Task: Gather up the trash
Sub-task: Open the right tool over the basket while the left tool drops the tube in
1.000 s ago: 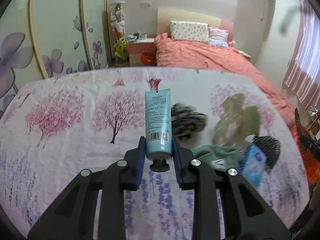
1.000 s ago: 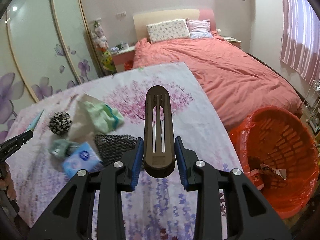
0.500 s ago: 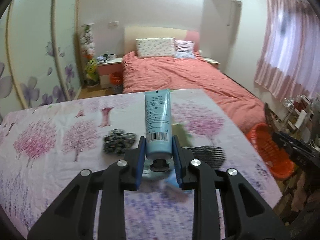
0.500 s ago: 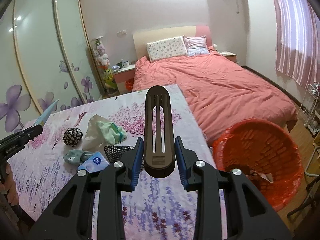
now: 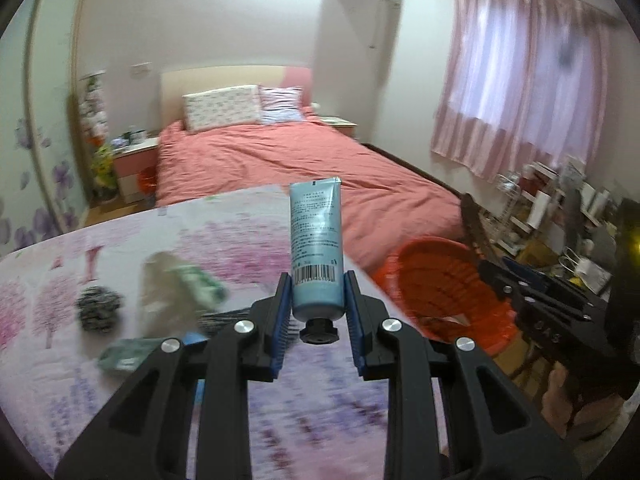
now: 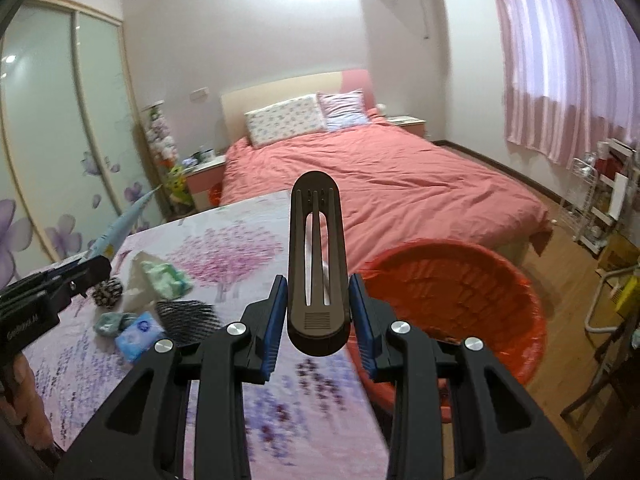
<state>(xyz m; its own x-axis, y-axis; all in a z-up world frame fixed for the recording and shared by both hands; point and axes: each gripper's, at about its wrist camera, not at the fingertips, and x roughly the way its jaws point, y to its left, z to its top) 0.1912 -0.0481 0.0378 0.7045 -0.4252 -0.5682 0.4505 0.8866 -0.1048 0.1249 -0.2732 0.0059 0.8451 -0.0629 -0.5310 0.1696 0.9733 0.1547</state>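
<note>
My left gripper (image 5: pixel 316 312) is shut on a light blue tube (image 5: pixel 316 248), cap toward me, held above the floral tablecloth (image 5: pixel 240 240). My right gripper (image 6: pixel 318 316) is shut on a dark brown slotted comb piece (image 6: pixel 317 256), held over the table edge beside the orange trash basket (image 6: pixel 472 292). The basket also shows in the left wrist view (image 5: pixel 436 280), right of the table. The tube shows at the left of the right wrist view (image 6: pixel 120 224).
On the table lie a black-and-white scrunchie (image 6: pixel 107 290), crumpled green-white wrapping (image 6: pixel 160 280), a blue tissue pack (image 6: pixel 138 330), a grey-green cloth (image 6: pixel 110 322) and a black brush head (image 6: pixel 186 316). A pink bed (image 6: pixel 380 184) stands behind; a shelf rack (image 6: pixel 600 200) is at right.
Both grippers have swung right and risen, each keeping its object. The orange basket now lies closer under the right gripper and has come into the left wrist view.
</note>
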